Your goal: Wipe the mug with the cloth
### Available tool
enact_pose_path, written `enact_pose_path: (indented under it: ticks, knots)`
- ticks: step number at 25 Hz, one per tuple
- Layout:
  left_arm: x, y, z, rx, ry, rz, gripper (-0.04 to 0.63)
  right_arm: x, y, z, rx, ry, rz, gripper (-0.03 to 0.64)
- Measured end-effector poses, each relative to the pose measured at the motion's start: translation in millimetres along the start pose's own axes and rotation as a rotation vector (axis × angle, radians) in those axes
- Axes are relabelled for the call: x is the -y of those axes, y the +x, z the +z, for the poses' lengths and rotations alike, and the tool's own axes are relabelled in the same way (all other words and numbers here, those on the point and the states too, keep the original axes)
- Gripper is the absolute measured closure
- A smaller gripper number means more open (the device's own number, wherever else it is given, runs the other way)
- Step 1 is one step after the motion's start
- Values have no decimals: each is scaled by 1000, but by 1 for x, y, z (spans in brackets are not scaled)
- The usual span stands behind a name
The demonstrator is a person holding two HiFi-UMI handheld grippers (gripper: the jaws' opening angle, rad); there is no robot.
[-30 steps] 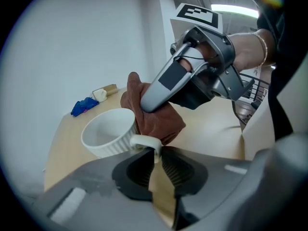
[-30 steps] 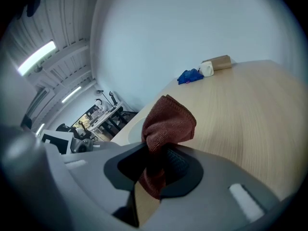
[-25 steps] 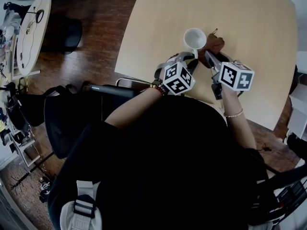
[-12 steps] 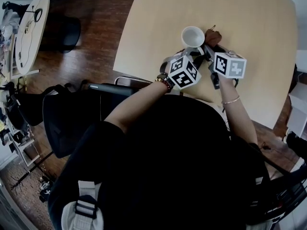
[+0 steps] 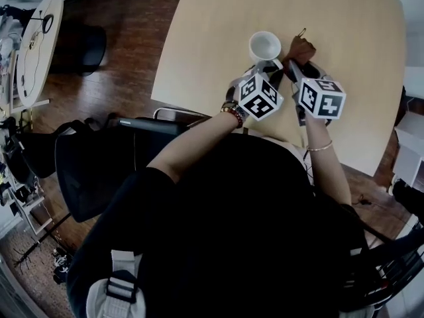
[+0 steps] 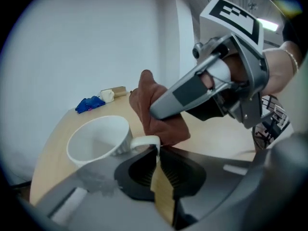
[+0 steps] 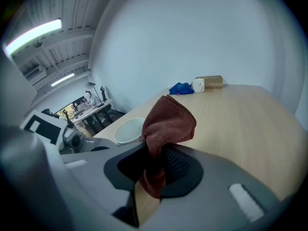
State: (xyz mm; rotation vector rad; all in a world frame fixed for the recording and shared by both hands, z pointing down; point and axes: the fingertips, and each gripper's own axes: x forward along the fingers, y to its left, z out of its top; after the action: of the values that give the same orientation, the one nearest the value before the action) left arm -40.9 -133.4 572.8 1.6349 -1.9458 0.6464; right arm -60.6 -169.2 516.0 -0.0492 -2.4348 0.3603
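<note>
1. Left gripper [image 6: 156, 150]: jaws nearly together, clamped on the handle [image 6: 144, 141] of the mug [image 5: 265, 46]. The jaws have just been closing, with the handle between them.
2. Mug: white, upright, mouth up, over the table [image 5: 344, 38], just beyond the left gripper's tips. Can't tell if its base rests on the table or is lifted.
3. Right gripper [image 7: 156, 153]: jaws fully together, pinching the cloth [image 7: 168, 121].
4. Cloth: red-brown and bunched. Most of it sticks up out of the jaws, and a short tail hangs below the pads. It sits just right of the mug, close to the handle side. Can't tell if cloth and mug touch.
5. The grippers are side by side, left one left of right one, both angled down toward the mug.
6. Table: light wood. At its far end are a blue thing [image 7: 181, 88], a small white item [image 7: 198, 85] and a tan box [image 7: 210, 81], all well apart from the mug.
7. A black chair [image 5: 86, 171] stands on the wood floor [image 5: 132, 45], left of the table.
</note>
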Motion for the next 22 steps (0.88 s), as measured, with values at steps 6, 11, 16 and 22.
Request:
enact_pose_path:
  ticks: [6,11,16,22]
  knots:
    - [5,-26,-21,-7,112,-19,563,-39,-48,14,176,90,56,537]
    - [3,-44,-37,0,168,-46,557,-96,-39,4,188,-74,72,537]
    - [-10,-64,-85,-34,199,-65,557,-130,-10,-12,118,-397,-1,537]
    - [-73,-120,-110,-5,127,32,566,-115,16,-33,41,-586,-217,537]
